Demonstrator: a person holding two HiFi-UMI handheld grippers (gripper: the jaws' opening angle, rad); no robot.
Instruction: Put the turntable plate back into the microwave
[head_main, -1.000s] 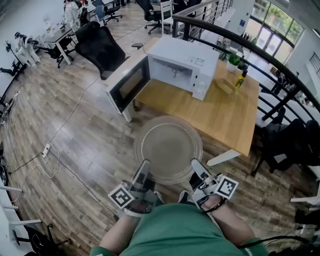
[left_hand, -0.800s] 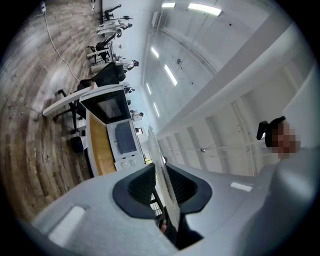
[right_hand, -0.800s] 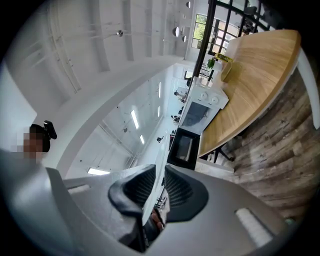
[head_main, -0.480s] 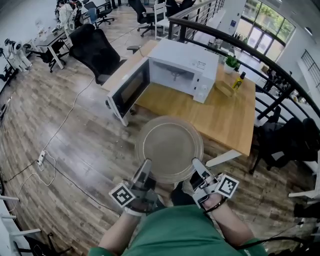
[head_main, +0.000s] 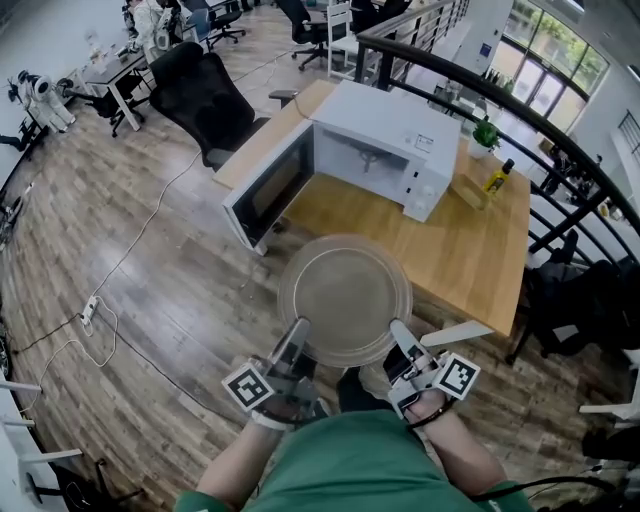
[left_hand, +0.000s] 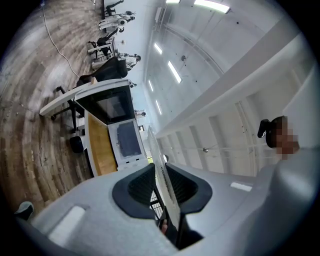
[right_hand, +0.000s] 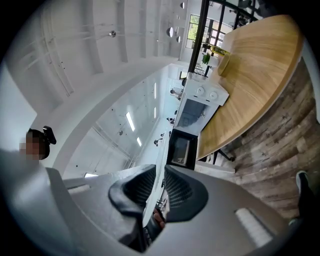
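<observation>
a wood-plank floor (head_main: 130, 280) is spreading across most of the head view, with a pale cable (head_main: 150, 215) trailing over it. a wooden table (head_main: 470, 250) is standing at upper right, in front of a dark curved railing (head_main: 560, 130). a black office chair (head_main: 200, 95) is sitting just beyond the table's far left corner. a white microwave (head_main: 400, 135) is resting on the table, its door (head_main: 270, 190) hanging wide open to the left and its cavity facing the person.

the turntable plate (head_main: 345, 298) – round, clear glass – is being held level in the air between the person and the table's near edge, short of the microwave. the left gripper (head_main: 297, 330) is clamping the plate's near-left rim, and the right gripper (head_main: 400, 332) is clamping its near-right rim; each gripper view is showing the thin glass edge pinched between the dark ribbed pads, with the jaws nearly together on it.

a yellow bottle (head_main: 497, 178) and a small green plant (head_main: 486, 133) are standing on the table beside the microwave's control-panel end.
</observation>
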